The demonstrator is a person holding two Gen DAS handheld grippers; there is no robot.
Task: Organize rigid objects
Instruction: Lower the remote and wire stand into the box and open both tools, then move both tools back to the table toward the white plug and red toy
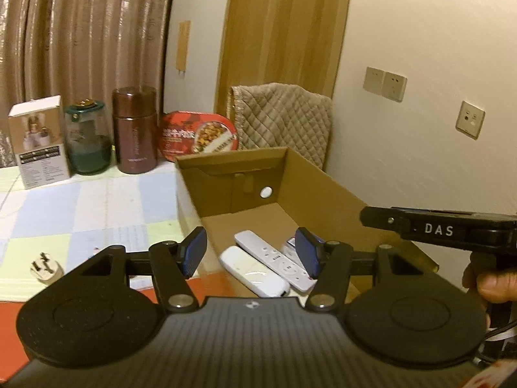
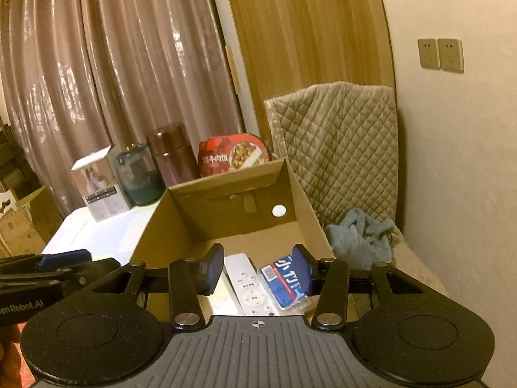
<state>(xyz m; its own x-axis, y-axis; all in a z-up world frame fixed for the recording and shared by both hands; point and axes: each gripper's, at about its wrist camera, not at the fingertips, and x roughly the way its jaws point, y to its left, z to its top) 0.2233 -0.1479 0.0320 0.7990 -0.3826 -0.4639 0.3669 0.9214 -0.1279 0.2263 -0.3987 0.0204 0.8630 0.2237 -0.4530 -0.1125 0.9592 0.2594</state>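
Observation:
An open cardboard box (image 1: 326, 181) stands on the table with two white remotes (image 1: 255, 273) (image 1: 276, 258) lying on its floor. In the right wrist view a blue printed pack (image 2: 284, 286) lies beside the buttoned remote (image 2: 250, 289). My right gripper (image 2: 258, 271) hovers over them, jaws apart, and its right pad overlaps the pack's edge without squeezing it. My left gripper (image 1: 250, 252) hangs above the box's near left corner, open with nothing between its pads. A white plug adapter (image 1: 45, 270) lies on the patchwork cloth to the left.
A white carton (image 1: 38, 142), a green glass jar (image 1: 89, 139), a brown flask (image 1: 134, 129) and a red food bowl (image 1: 198, 135) line the table's back. A quilted chair back (image 2: 336, 148) and a grey-blue cloth (image 2: 362, 232) sit right of the box.

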